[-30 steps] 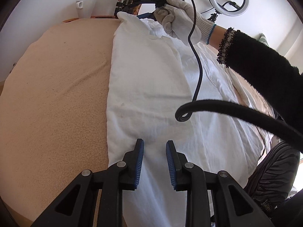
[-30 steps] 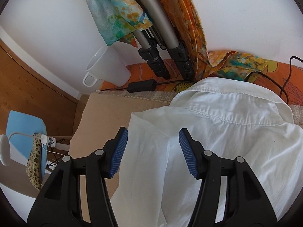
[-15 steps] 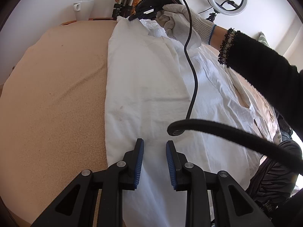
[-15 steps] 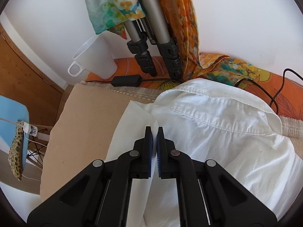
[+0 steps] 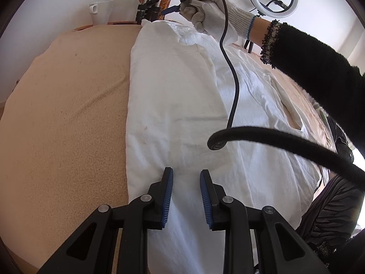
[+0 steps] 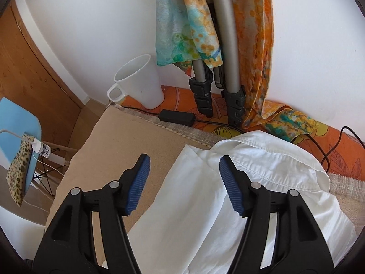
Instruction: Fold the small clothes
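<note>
The white shirt (image 5: 182,105) lies flat down the middle of the frame on a beige-covered bed (image 5: 63,114), its straight folded edge bordering bare cover across the whole left half. The left gripper (image 5: 186,180) hovers over the hem at bottom centre, jaws parted, holding nothing. Only the right wrist view shows the collar (image 6: 269,157), the right gripper (image 6: 183,179) spread wide above it, and a white mug (image 6: 139,82) by the wall.

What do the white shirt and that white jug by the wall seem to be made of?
The white shirt looks like thin matte woven cotton: soft creases and stitched collar seams. The white jug looks like smooth plastic, slightly translucent with a moulded handle, though glazed ceramic is possible.
</note>
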